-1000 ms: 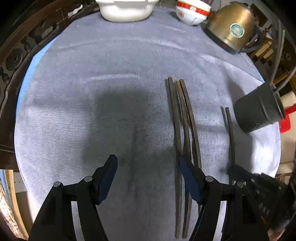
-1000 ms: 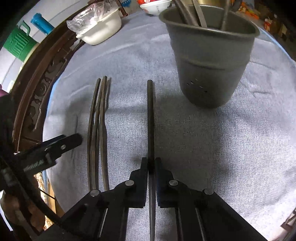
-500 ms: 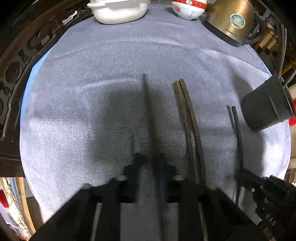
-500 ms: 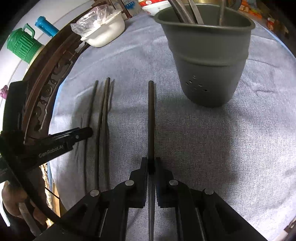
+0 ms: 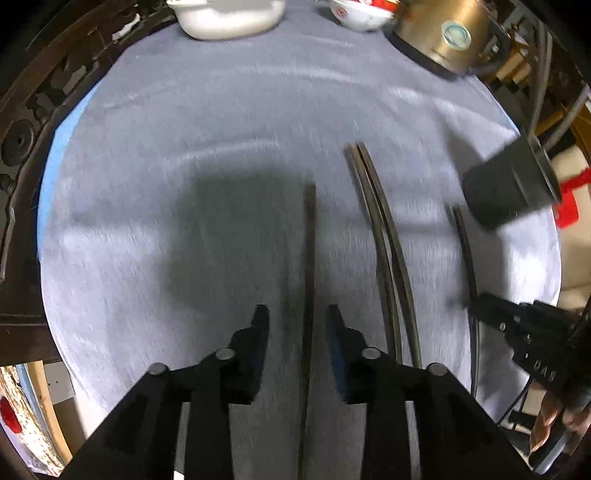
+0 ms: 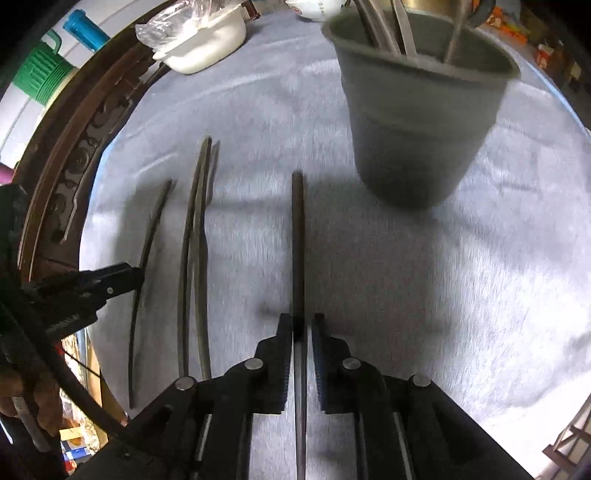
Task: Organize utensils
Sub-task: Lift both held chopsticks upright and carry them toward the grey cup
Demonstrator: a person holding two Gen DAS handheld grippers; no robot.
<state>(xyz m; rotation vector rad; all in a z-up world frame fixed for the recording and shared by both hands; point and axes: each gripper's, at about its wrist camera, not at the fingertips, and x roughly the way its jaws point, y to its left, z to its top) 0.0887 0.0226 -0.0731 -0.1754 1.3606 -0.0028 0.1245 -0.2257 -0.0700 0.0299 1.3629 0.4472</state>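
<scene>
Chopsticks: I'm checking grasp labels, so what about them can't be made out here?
Right wrist view: whether right gripper clamps its chopstick; blur smears the contact.
Right wrist view: cup utensils, tops cut by top edge, lower ends behind its wall.
Left wrist view: left chopstick, near end runs off bottom edge below left gripper.

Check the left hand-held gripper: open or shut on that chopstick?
Open. In the left wrist view the left hand-held gripper straddles the chopstick, with grey cloth visible either side between it and both fingers.
</scene>
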